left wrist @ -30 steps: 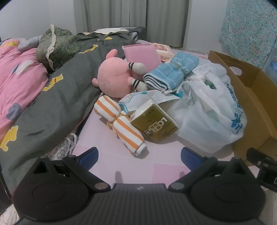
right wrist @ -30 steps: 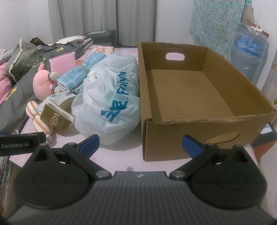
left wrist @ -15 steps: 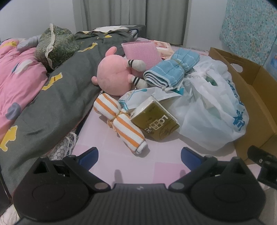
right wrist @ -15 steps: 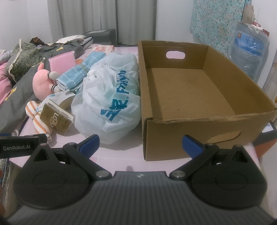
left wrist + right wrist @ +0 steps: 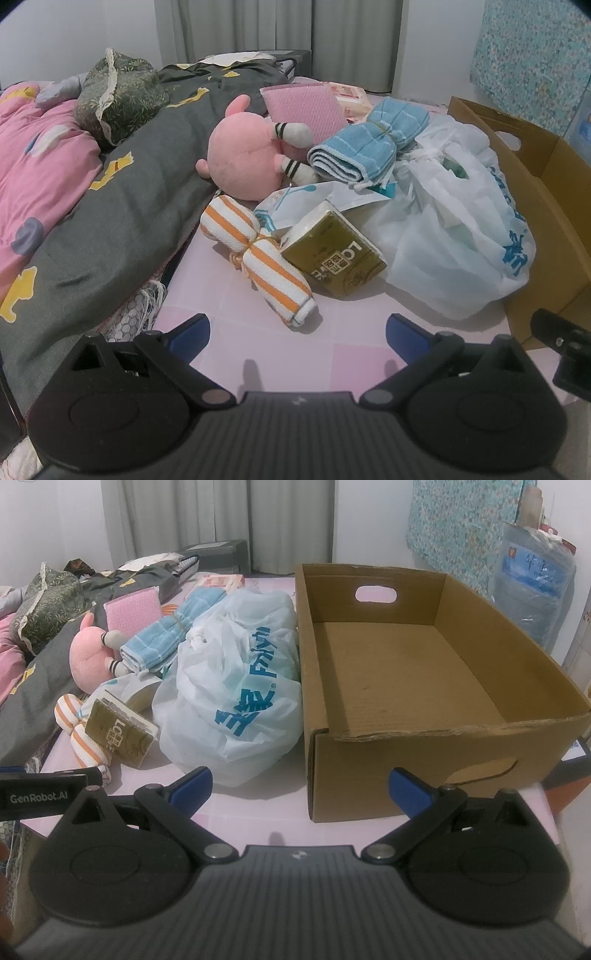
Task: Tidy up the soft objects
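Pink desk (image 5: 236, 325) ahead, the white plastic bag (image 5: 454, 236) knotted shut, contents hidden. Left tool (image 5: 297, 330) hovers level, spread wide before the striped towel roll (image 5: 258, 258); right tool (image 5: 300, 788), equally wide, faces the cardboard box (image 5: 406, 768).

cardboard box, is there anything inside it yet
No, the right wrist view shows the cardboard box with a bare brown floor and nothing resting in it.

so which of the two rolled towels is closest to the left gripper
The orange-striped towel, lying on the pink surface just ahead of the left gripper. The blue towel sits farther back, atop the pile.
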### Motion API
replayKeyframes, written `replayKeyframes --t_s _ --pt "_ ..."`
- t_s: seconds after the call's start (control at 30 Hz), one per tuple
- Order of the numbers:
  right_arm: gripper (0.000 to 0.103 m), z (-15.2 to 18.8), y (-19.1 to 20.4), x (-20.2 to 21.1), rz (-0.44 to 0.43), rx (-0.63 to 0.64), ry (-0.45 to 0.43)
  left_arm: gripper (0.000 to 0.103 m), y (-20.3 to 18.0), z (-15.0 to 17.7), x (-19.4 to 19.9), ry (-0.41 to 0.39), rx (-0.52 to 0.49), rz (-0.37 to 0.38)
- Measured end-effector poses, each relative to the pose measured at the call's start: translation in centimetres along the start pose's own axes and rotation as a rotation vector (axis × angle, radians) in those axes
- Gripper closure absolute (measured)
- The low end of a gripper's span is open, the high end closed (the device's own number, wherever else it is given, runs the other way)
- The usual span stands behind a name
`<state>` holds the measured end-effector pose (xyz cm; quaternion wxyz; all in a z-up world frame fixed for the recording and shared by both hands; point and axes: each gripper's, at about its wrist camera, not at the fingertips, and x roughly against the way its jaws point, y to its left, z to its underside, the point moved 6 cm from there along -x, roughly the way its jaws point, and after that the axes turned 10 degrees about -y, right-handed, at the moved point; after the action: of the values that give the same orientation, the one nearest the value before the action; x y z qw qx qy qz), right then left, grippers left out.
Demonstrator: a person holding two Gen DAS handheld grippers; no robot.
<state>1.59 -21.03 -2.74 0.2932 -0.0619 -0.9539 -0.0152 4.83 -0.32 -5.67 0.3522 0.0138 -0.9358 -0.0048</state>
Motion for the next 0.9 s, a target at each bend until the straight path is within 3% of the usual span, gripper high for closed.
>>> replayKeyframes --t_s 0.37,0.63,0.73,0.9 --pt "0.001 0.0 0.4 0.0 -0.029 -0.002 -0.004 0.001 0.9 -0.6 0.1 -0.008 -0.011 -0.032" --pt "0.001 -3.8 2.9 1.2 -0.217 0.000 -0.106 0.001 3.9 -5.5 2.1 -0.156 -0.014 -0.058" --pt "0.001 -5.6 3.9 1.8 -0.265 0.006 -0.140 0.001 4.9 -7.0 2.3 -0.198 0.012 -0.035" --pt "0.001 -7.7 5.2 1.9 -0.400 -0.031 -0.148 0.001 5.4 -8.3 1.1 -0.203 0.078 0.030"
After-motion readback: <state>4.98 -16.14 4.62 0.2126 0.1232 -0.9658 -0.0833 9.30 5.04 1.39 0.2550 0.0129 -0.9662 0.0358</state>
